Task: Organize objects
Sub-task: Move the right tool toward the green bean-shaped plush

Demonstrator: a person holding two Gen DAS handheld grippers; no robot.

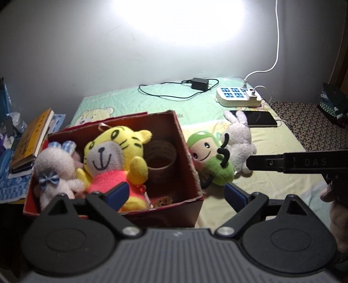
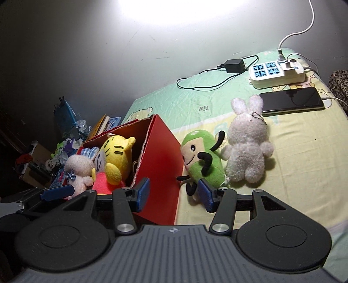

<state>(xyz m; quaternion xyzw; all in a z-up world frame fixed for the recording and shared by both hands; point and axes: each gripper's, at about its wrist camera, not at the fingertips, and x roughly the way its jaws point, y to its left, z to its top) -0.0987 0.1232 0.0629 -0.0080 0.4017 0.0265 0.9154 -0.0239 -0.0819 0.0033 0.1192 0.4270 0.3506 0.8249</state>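
Bed sheet (image 2: 304, 152) held red box (image 2: 161, 152), tiger plush (image 1: 117, 152) and pink plush inside. Green plush (image 2: 202, 156) and white rabbit (image 2: 248, 148) lay beside box. Right gripper (image 2: 174, 194) and left gripper (image 1: 176, 191) both spread, empty. Step judged: reaching for green plush; next needed jaws around it.

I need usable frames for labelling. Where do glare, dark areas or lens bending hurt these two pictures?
Left wrist view: glare on the wall washes out detail; the left edge is dim; the red box and yellow tiger are well lit. Right wrist view: the same glare at the top, the clutter at left is nearly lost in shadow, and the bed curves from the fisheye.
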